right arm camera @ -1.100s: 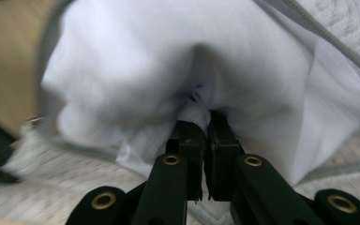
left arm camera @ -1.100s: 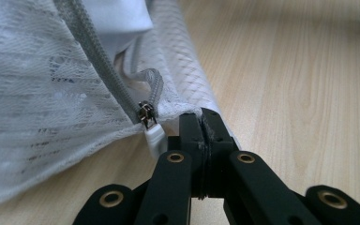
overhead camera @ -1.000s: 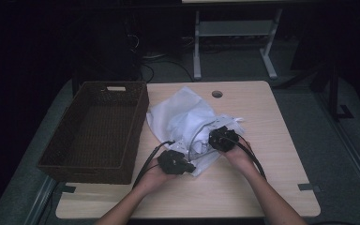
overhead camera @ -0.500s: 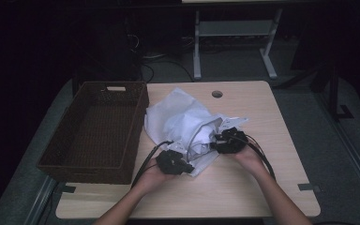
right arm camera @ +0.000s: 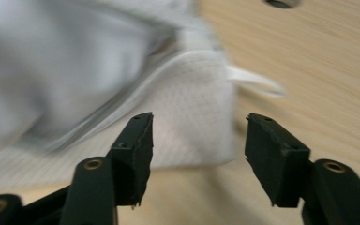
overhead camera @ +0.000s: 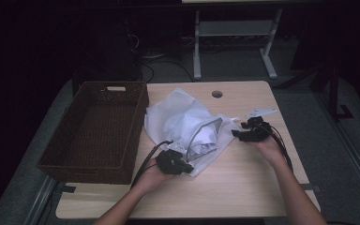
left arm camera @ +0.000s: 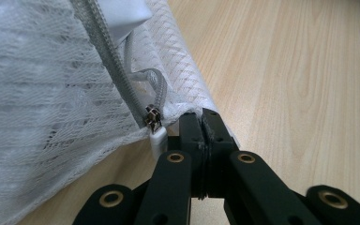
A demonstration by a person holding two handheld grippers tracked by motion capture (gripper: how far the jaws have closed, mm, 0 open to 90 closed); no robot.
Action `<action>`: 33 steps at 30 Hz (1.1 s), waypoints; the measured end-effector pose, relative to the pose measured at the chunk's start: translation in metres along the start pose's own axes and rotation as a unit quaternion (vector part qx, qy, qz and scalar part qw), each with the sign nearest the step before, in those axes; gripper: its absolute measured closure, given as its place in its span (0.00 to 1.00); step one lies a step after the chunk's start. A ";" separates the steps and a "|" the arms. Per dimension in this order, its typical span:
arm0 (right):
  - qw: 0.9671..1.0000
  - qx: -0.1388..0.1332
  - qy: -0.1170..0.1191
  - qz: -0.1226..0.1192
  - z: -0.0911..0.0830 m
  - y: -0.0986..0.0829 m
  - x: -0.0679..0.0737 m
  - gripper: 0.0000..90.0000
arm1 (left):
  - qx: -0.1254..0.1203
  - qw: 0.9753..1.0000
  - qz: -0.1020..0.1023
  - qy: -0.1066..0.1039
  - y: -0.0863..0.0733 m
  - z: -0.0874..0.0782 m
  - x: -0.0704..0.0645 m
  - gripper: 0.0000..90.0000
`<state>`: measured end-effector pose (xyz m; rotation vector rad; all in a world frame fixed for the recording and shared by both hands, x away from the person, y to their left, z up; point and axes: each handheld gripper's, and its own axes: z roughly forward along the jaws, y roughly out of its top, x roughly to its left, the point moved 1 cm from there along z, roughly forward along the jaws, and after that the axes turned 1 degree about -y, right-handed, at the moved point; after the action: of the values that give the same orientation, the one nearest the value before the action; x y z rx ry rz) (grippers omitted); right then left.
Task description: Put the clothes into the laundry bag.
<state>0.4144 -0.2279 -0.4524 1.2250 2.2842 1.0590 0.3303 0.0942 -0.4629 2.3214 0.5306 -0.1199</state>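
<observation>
A white mesh laundry bag (overhead camera: 187, 126) with a grey zipper (left arm camera: 117, 79) lies crumpled in the middle of the wooden table (overhead camera: 243, 187), white cloth inside it. My left gripper (overhead camera: 180, 166) is shut on the bag's near corner (left arm camera: 201, 124), right beside the zipper pull (left arm camera: 153, 123). My right gripper (overhead camera: 238, 135) stands open just off the bag's right corner (right arm camera: 201, 126), nothing between its jaws. A small white loop (right arm camera: 258, 82) sticks out from that corner.
A dark wicker basket (overhead camera: 98, 129) stands on the left of the table, empty as far as I can see. A round cable hole (overhead camera: 217, 93) is at the table's far edge. Desk legs and cables stand on the floor behind.
My right gripper has let go of the bag and drawn back to the right, jaws apart. The left gripper has stayed on the near corner.
</observation>
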 end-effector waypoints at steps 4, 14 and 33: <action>0.999 0.003 0.024 0.030 0.020 -0.009 -0.015 0.65 | -0.001 1.000 -0.002 0.001 0.000 0.000 0.001 0.99; 0.999 0.027 0.038 -0.011 0.006 -0.020 -0.002 0.97 | 0.003 0.999 -0.019 0.034 -0.004 -0.011 0.009 0.99; 0.994 0.051 0.086 -0.040 -0.070 -0.071 0.061 0.97 | 0.019 0.995 -0.047 0.087 -0.009 -0.031 0.011 0.86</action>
<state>0.2975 -0.2343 -0.4564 1.1066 2.5243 1.0676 0.3344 0.1248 -0.4484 2.3563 0.7312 0.0284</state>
